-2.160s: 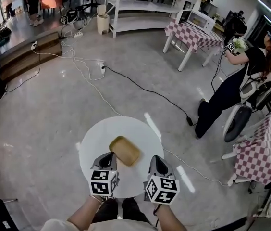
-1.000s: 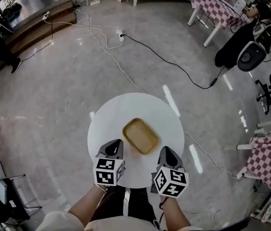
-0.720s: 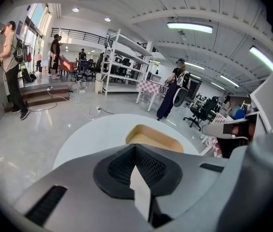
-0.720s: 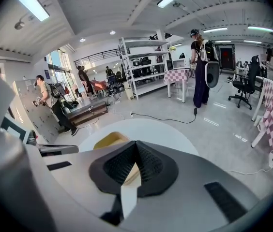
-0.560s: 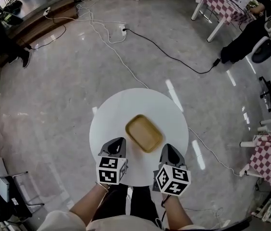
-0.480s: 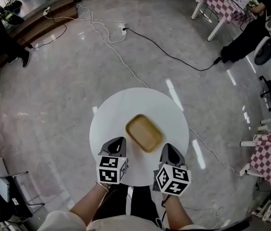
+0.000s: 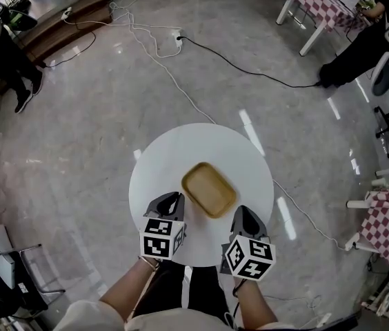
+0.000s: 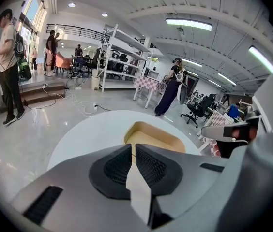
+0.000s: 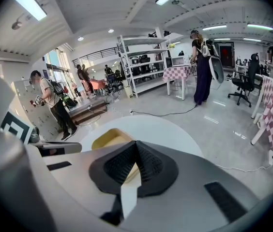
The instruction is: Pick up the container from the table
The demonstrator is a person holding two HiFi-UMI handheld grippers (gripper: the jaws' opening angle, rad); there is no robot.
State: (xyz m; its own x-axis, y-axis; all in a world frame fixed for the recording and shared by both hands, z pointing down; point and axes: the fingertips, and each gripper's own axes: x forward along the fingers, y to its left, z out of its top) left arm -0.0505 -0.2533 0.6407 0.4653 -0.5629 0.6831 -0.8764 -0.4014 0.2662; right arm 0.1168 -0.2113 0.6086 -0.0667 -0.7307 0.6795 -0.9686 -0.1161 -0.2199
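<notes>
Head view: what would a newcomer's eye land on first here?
The tan container lies empty at the middle of the round white table. Just nearer the person, the left tool and the right tool flank its near end, both shut and holding nothing.

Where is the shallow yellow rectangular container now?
Head view: the yellow container lies centred on the round white table, just beyond the left gripper and right gripper.
</notes>
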